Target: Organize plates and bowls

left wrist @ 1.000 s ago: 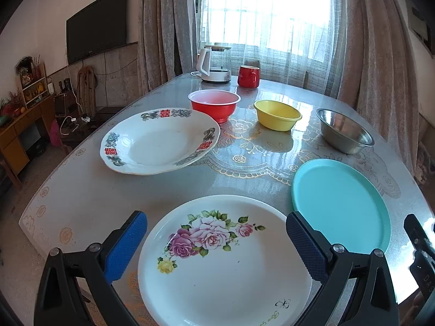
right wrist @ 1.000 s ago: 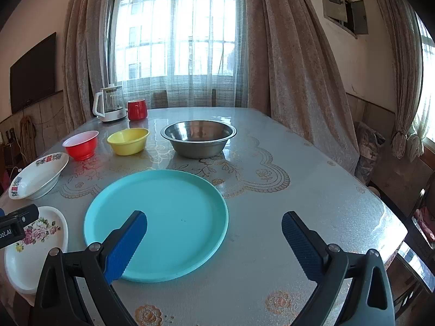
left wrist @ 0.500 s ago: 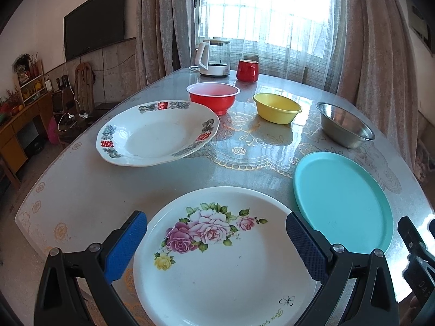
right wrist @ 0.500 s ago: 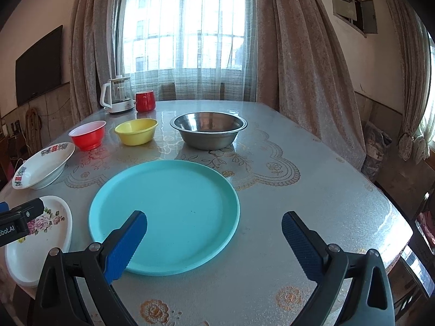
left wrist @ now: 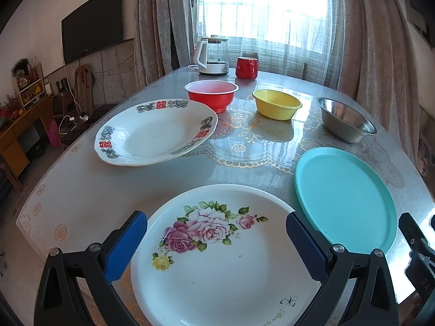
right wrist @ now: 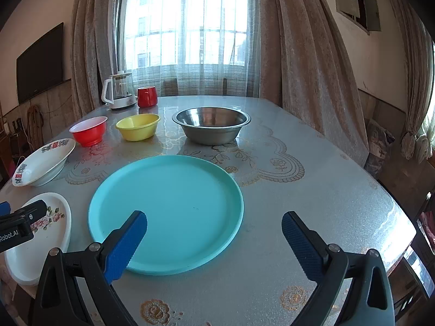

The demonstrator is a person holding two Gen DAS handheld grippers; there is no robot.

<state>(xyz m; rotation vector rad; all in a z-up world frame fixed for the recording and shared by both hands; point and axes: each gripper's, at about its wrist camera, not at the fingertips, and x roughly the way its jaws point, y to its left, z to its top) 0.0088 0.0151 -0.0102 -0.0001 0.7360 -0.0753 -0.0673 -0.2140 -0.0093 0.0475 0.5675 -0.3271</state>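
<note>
Seemingly empty: red bowl (left wrist: 210, 94); yellow bowl (left wrist: 276, 104); steel bowl (left wrist: 345, 121)

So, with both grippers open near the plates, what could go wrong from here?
1. The rose plate lies at the table's near edge; a push from the left gripper could slide it off.
2. The teal plate is flat with a low rim, so the right gripper may slip on it.
3. The two plates sit close and could knock together.
</note>
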